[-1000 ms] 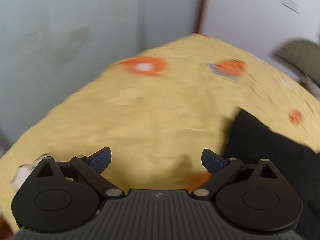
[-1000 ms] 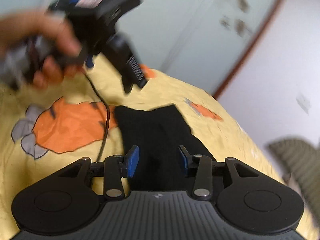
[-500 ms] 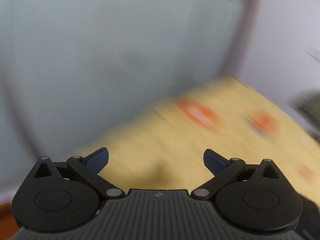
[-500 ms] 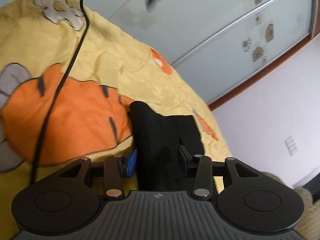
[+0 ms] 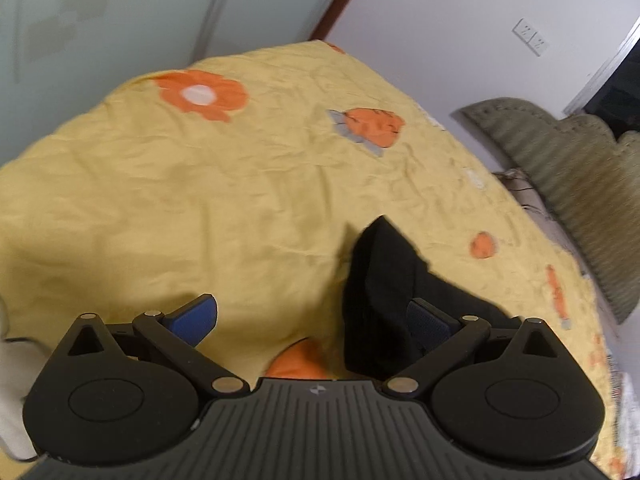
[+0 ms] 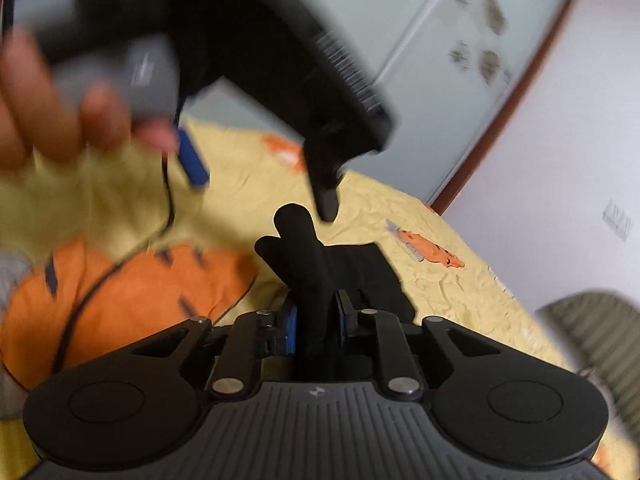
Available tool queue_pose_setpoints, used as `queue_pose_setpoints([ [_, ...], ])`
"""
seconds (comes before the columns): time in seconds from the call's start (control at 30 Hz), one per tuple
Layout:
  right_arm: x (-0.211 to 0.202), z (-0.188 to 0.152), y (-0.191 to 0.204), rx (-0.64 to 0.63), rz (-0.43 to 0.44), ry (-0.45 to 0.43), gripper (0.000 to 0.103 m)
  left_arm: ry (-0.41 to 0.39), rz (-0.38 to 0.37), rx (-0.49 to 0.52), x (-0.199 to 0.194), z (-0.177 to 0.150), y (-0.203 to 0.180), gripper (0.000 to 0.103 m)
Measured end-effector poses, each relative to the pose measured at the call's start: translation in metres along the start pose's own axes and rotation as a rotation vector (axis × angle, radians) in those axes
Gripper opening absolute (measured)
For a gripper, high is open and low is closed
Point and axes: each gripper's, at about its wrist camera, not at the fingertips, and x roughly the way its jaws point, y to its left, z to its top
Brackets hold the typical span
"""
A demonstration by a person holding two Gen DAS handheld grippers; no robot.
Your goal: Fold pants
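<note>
The black pants lie bunched on the yellow bedspread. In the right wrist view my right gripper is shut on a raised fold of the black pants, and the rest of the cloth trails onto the bed behind it. My left gripper is open and empty, low over the bed, with its right pad against the pants' left edge. In the right wrist view the left gripper hangs blurred above the pants, held by a hand.
The bedspread has orange flower prints and a large orange patch. A black cable hangs from the left gripper across the bed. A green padded headboard stands at the right. Pale sliding doors are behind the bed.
My right gripper has closed on the pants and lifted a fold. My left gripper swung up toward the wall, then came back down beside the pants, still open.
</note>
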Motion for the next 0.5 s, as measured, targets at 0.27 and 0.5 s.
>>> queue_pose_setpoints([
  [0.27,-0.019,0.003,-0.040,0.183,0.071,-0.030,0.018,0.090,-0.348,-0.143,0.045,0.012,-0.024,0.102],
  [0.5,-0.021,-0.001,-0.047,0.265,0.077,-0.044,0.018,0.161,-0.377,-0.177,0.087,0.003,-0.034,0.099],
])
